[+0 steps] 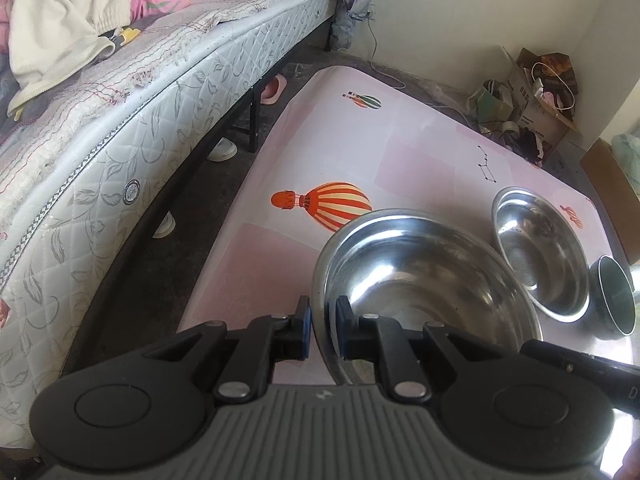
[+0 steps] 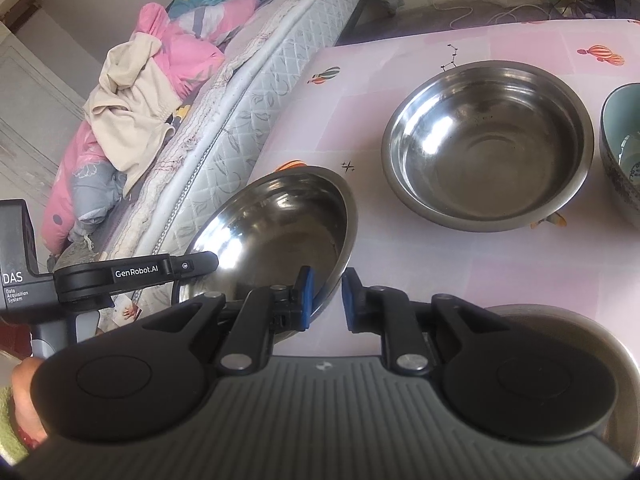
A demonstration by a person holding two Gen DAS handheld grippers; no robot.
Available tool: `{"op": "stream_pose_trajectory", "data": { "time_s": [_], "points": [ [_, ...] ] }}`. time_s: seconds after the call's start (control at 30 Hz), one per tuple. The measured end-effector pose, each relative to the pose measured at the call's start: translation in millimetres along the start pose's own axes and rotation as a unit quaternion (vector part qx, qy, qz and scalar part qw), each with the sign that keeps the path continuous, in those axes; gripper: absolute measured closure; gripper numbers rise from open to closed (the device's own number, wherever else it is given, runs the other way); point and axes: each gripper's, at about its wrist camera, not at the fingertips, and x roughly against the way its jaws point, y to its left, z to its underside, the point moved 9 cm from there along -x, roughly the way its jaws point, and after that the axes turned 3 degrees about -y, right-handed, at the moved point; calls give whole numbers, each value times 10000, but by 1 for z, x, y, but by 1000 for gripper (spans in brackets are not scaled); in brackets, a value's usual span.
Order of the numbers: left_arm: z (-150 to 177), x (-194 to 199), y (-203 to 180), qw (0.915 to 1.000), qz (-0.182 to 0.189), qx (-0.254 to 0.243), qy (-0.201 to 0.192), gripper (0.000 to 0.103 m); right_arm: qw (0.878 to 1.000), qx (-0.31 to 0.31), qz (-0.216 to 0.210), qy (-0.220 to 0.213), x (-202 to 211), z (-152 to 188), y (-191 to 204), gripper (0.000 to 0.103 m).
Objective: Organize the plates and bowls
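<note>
My left gripper (image 1: pixel 323 322) is shut on the rim of a steel bowl (image 1: pixel 420 280) and holds it tilted above the pink table (image 1: pixel 320 140). The same bowl (image 2: pixel 280 224) shows in the right wrist view, tilted, with the left gripper's body at its left. My right gripper (image 2: pixel 327 300) is open beside that bowl's right rim, one pad near the edge, holding nothing. A second steel bowl (image 2: pixel 488 144) (image 1: pixel 540 248) rests on the table. A patterned ceramic bowl (image 2: pixel 624 152) (image 1: pixel 614 300) stands to its right.
A round metal dish (image 2: pixel 568 320) lies under my right gripper at the lower right. A bed with a mattress (image 1: pixel 120 152) and heaped clothes (image 2: pixel 140 92) runs along the table's left. Boxes and bags (image 1: pixel 532 96) clutter the far corner floor.
</note>
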Motion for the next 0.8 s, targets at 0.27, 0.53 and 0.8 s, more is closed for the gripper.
{"op": "stream_pose_trajectory", "data": {
  "time_s": [0.27,0.53,0.8],
  "points": [
    [-11,16,-19,9997,170,-92,-161,90,9998,20,28,-184,22,-10,-3,87],
    [-28,19,-60,9983,376,-298,-317,90,9987,-2,145,-497,54,-33,-20,87],
    [-40,-4,-116,9966,668,-440,-178,90,9957,-124,542,-746,77,-53,-62,86]
  ]
}}
